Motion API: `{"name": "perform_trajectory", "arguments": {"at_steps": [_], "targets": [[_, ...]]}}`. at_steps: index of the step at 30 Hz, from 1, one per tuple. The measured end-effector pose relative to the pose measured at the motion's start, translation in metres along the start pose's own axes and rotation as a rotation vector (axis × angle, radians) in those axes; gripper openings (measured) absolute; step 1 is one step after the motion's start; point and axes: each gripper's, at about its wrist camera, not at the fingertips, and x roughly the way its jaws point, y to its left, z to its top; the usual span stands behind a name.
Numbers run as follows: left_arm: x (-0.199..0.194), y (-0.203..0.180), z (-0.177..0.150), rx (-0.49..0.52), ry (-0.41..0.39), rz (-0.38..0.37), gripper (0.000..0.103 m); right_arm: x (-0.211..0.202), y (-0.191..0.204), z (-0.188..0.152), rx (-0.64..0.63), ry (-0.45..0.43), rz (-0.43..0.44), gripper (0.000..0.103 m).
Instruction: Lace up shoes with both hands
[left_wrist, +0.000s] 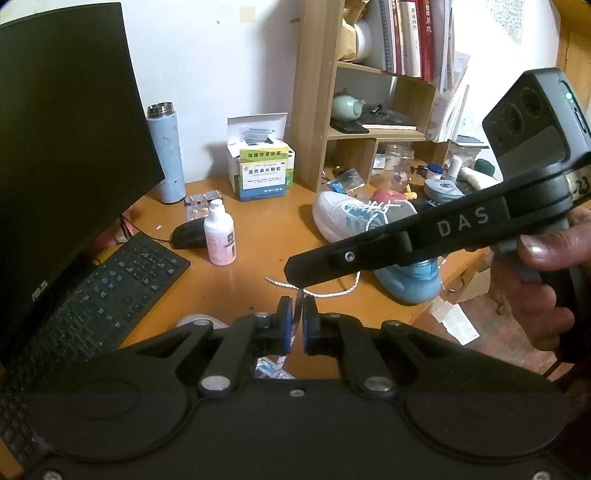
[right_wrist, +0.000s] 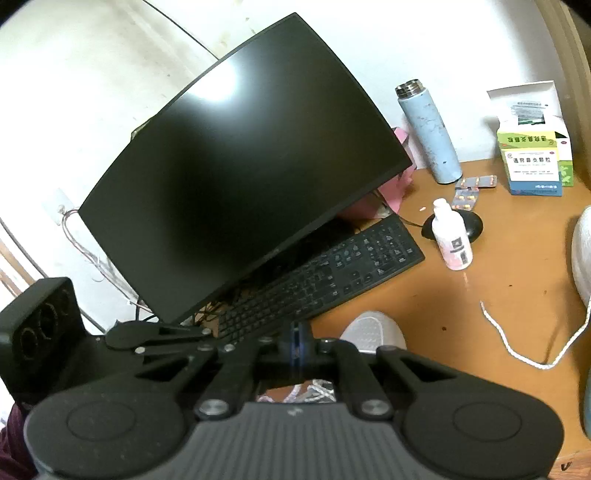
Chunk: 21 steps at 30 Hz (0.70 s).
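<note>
Shoes: one white-and-blue sneaker (left_wrist: 364, 216) is lying on its side toward the desk's (left_wrist: 258, 229) right edge, in front of the wooden shelf (left_wrist: 314, 110), laces partly threaded across the upper. A second shoe's white toe (right_wrist: 373, 328) is showing at the desk's near edge, just below both grippers. Left gripper (left_wrist: 297, 314) is pinching a strip between its blue pads (left_wrist: 283, 314), looks like a lace (left_wrist: 295, 328) coming up from the near shoe, though I can't tell for sure. Right gripper (right_wrist: 299, 341) is sitting with fingers pressed together; whether anything is caught between them isn't visible, but in the left view its tip is touching a loose white cord (left_wrist: 325, 293) that trails back to the far sneaker. Progress, as a guess: far sneaker is mostly laced with a free end hanging; near shoe is still being worked, with tightening and tying both left to do. Keyboard (right_wrist: 321, 280), monitor (right_wrist: 240, 166) and small white bottle (right_wrist: 452, 236) are crowding the left side.
</note>
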Motion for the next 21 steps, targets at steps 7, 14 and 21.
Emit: {"name": "perform_trajectory", "arguments": {"at_steps": [7, 14, 21], "targets": [[-0.009, 0.01, 0.006, -0.013, -0.042, 0.082, 0.001, -0.004, -0.002, 0.001, -0.024, -0.006, -0.025, 0.011], [-0.024, 0.039, 0.019, -0.03, -0.081, 0.201, 0.0, 0.002, 0.007, -0.021, -0.243, 0.12, -0.102, 0.011], [0.02, 0.001, -0.028, 0.088, 0.08, 0.139, 0.001, 0.023, 0.008, -0.057, -0.35, 0.249, -0.128, 0.011]]}}
